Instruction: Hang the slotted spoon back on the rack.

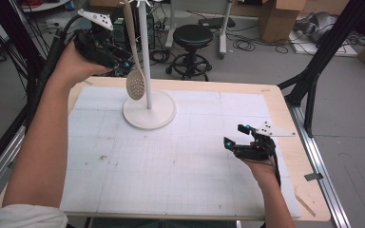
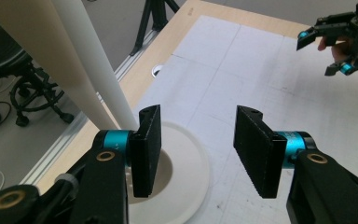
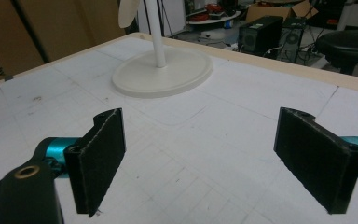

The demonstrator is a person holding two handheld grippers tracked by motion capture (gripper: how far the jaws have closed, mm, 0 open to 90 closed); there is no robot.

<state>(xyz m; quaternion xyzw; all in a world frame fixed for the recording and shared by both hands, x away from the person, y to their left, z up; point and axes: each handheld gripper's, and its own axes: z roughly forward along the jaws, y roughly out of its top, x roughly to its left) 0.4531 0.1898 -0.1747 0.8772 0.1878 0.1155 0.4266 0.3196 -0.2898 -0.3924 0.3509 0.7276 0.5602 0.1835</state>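
The spoon (image 1: 135, 71) hangs from the top of the stand (image 1: 148, 107), which is at the far left-centre of the worktop (image 1: 285, 111). Its long axis is nearly vertical, a little tilted: the handle goes up to the hook and the round bowl with holes points down, close above the round base. In the high view the bowl is just beside the white pole, on its left. In the left gripper view the spoon (image 2: 42, 51) shows as a wide beige band running from upper left down toward the centre, in front of the pole.

The left gripper (image 1: 123, 64) is held up in the air at the left of the stand, near the spoon handle. Its fingers (image 2: 148, 149) are partly open and nothing is between them; they do not press on the spoon. Whether one finger touches the handle I cannot tell.

The right gripper (image 1: 235, 135) is low over the right part of the worktop, well apart from the stand. Its fingers (image 3: 100, 156) stand wide open and hold nothing. In the right gripper view they look toward the stand (image 3: 163, 70) across the white grid sheet.
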